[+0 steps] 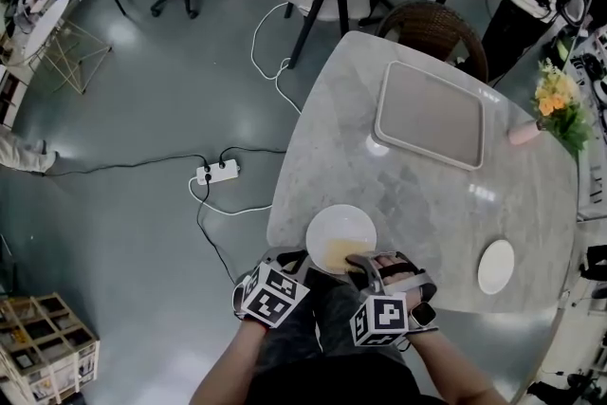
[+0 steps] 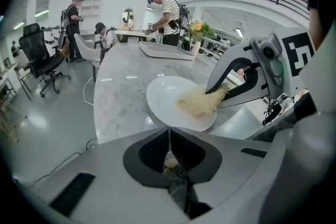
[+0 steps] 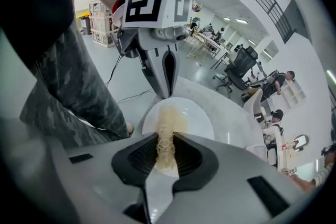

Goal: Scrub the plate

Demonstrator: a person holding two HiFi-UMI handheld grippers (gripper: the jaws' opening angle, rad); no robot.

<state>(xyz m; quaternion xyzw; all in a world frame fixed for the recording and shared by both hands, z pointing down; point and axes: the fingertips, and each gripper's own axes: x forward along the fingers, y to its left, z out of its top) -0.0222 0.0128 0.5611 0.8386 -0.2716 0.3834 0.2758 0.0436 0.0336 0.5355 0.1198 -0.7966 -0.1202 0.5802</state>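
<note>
A white plate (image 1: 327, 225) sits at the near edge of the marble table (image 1: 417, 194). My left gripper (image 1: 300, 259) is shut on the plate's near-left rim; in the left gripper view its jaws (image 2: 169, 139) meet just at the edge of the plate (image 2: 163, 99). My right gripper (image 1: 364, 265) is shut on a yellow fibrous scrubber (image 1: 341, 253) that lies pressed on the plate. In the right gripper view the scrubber (image 3: 168, 123) runs out from the gripper (image 3: 167, 147) onto the plate (image 3: 197, 118), with the left gripper (image 3: 165, 89) opposite. The scrubber (image 2: 197, 102) and right gripper (image 2: 223, 94) also show in the left gripper view.
A grey rectangular tray (image 1: 432, 117) lies at the table's far side. A small white saucer (image 1: 496, 266) sits near the right edge. Flowers in a pink vase (image 1: 558, 104) stand at the far right. A wicker chair (image 1: 436, 28) is behind the table; a power strip (image 1: 216, 172) lies on the floor.
</note>
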